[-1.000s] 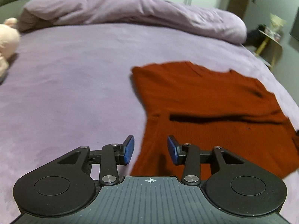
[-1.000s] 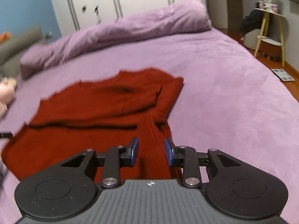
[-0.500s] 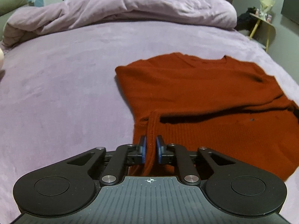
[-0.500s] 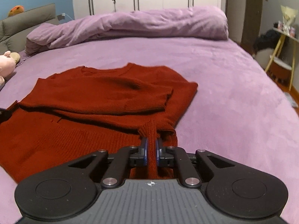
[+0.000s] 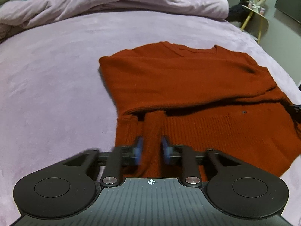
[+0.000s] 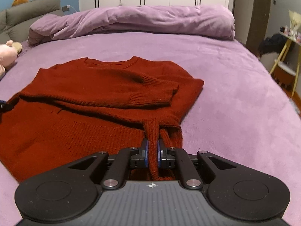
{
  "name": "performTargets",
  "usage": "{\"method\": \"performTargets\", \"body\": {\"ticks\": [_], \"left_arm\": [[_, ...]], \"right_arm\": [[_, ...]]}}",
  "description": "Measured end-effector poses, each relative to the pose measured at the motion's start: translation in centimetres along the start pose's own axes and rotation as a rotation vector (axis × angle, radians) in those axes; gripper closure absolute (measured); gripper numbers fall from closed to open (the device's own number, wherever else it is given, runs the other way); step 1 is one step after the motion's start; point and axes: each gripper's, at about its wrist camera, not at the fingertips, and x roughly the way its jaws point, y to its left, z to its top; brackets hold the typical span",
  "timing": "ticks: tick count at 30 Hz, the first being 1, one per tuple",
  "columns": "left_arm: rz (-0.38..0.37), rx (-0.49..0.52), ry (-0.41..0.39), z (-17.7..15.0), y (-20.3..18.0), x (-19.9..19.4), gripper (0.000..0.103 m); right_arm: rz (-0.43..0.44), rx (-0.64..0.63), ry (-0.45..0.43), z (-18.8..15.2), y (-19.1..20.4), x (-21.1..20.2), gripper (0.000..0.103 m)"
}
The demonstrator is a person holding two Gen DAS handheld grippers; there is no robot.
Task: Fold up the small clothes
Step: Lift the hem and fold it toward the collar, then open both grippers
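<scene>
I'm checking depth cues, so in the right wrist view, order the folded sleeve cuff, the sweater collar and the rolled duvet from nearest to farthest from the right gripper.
1. Folded sleeve cuff, just ahead of the right gripper.
2. Sweater collar, behind it, slightly left.
3. Rolled duvet, across the far end.

Left hand-held gripper (image 5: 151, 151) with jaws parted around a raised hem fold, red sweater (image 5: 188, 86) lay on purple bed (image 5: 52, 79), sleeves folded across.
</scene>
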Motion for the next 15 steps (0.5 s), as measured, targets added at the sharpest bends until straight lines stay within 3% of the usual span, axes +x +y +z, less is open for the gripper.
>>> {"method": "performTargets", "body": {"ticks": [2,7,10,12,15], "left_arm": [[-0.016,-0.038,-0.024,0.5,0.3,-1.1,0.096],[-0.111,-0.151,-0.213,4.2,2.2,-5.7,0.096],[-0.036,-0.164,-0.276,6.7,3.0,-5.1,0.096],[-0.001,-0.211,-0.257,7.9,3.7,-2.9,0.096],[0.024,-0.236,-0.162,8.4,4.0,1.4,0.096]], "right_arm": [[0.037,0.013,-0.025,0.4,0.1,-0.9,0.097],[0.108,0.121,-0.207,3.8,-1.9,-4.6,0.098],[0.058,0.182,-0.258,6.1,-3.0,-3.6,0.098],[0.001,0.198,-0.247,7.1,-3.2,-1.6,0.097],[-0.029,0.233,-0.176,7.6,-3.3,2.5,0.097]]}}
